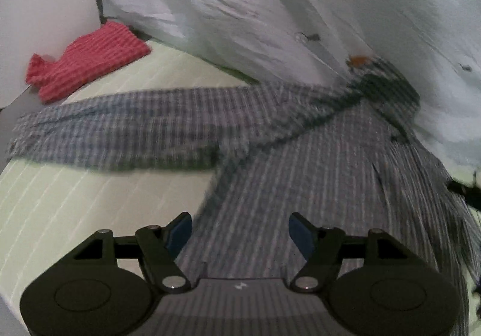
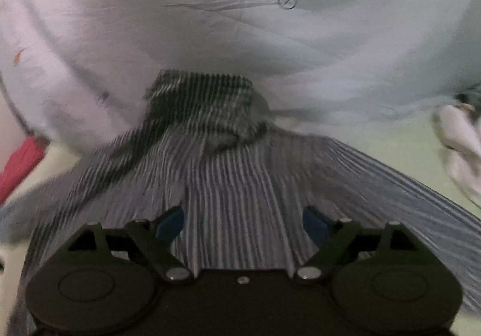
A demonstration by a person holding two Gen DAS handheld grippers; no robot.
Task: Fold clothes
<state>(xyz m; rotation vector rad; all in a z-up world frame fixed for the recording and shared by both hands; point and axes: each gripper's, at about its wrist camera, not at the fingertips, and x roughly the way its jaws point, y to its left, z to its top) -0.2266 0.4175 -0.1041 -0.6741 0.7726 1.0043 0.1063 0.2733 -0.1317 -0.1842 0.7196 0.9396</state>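
Note:
A grey checked shirt (image 1: 300, 173) lies spread on the pale green mattress (image 1: 60, 209), its back upward and its collar (image 1: 387, 83) against the white bedding. One sleeve (image 1: 120, 128) stretches out to the left. My left gripper (image 1: 240, 229) hovers over the shirt's lower left part, open, nothing between its blue pads. In the right wrist view the same shirt (image 2: 240, 179) fills the middle, collar (image 2: 207, 104) at the far end. My right gripper (image 2: 243, 226) is over the shirt's body, open wide and holding nothing.
A white crumpled quilt (image 1: 270, 5) piles up along the far side of the mattress. A red knitted cloth (image 1: 90, 59) lies at the far left by the wall. Pale garments (image 2: 460, 143) lie at the right edge on the mattress (image 2: 399, 152).

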